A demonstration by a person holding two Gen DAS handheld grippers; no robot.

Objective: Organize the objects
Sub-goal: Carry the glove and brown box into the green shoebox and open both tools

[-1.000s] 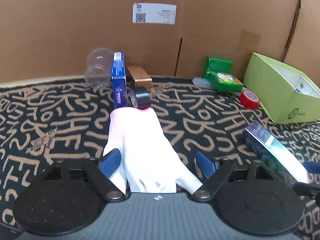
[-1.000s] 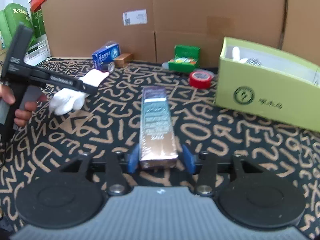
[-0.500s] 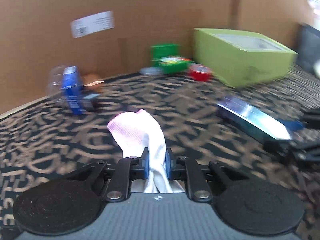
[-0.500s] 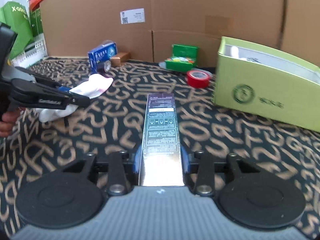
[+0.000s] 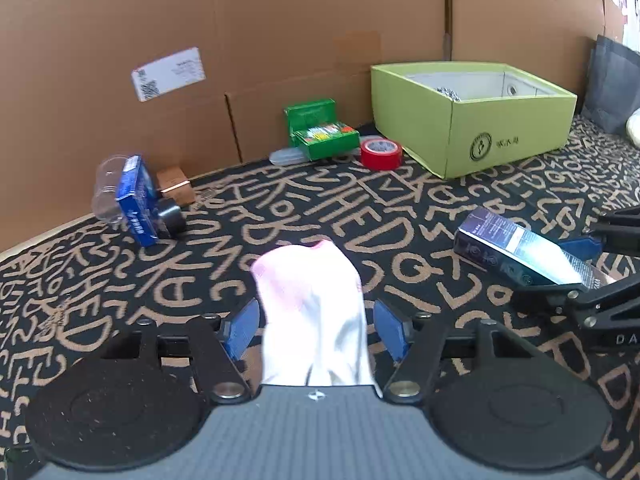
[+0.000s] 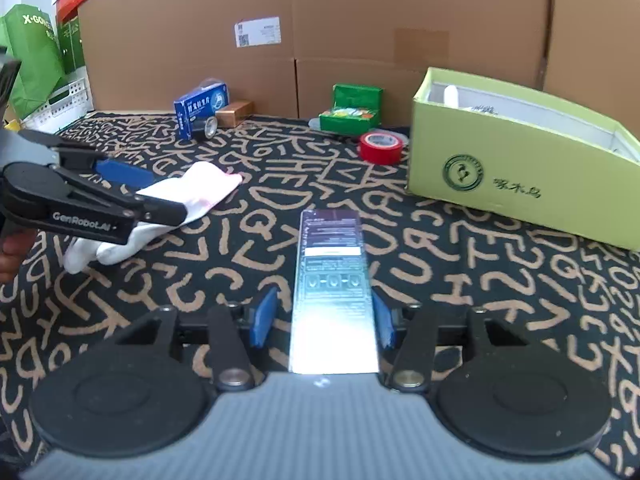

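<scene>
A white sock with a pink toe (image 5: 312, 312) lies on the patterned carpet between the fingers of my left gripper (image 5: 316, 320). Its jaws are opening, and both blue pads stand clear of the cloth. The right wrist view shows that gripper (image 6: 168, 196) over the sock (image 6: 200, 188) at the left. A long dark box (image 6: 332, 280) sits between the fingers of my right gripper (image 6: 322, 316). Those jaws are opening too, with a gap at the left pad. In the left wrist view the box (image 5: 516, 252) lies tilted in the right gripper (image 5: 572, 270).
An open lime-green box (image 5: 472, 120) stands at the back right, with a red tape roll (image 5: 381, 153) and a small green box (image 5: 320, 130) beside it. A blue carton (image 5: 136, 200), a black tape roll (image 5: 170, 216) and a clear cup (image 5: 106, 188) sit by the cardboard wall.
My left gripper closed on the sock, swung it toward the right, and now has its jaws spread apart again. The right gripper's pads have eased off the dark box.
</scene>
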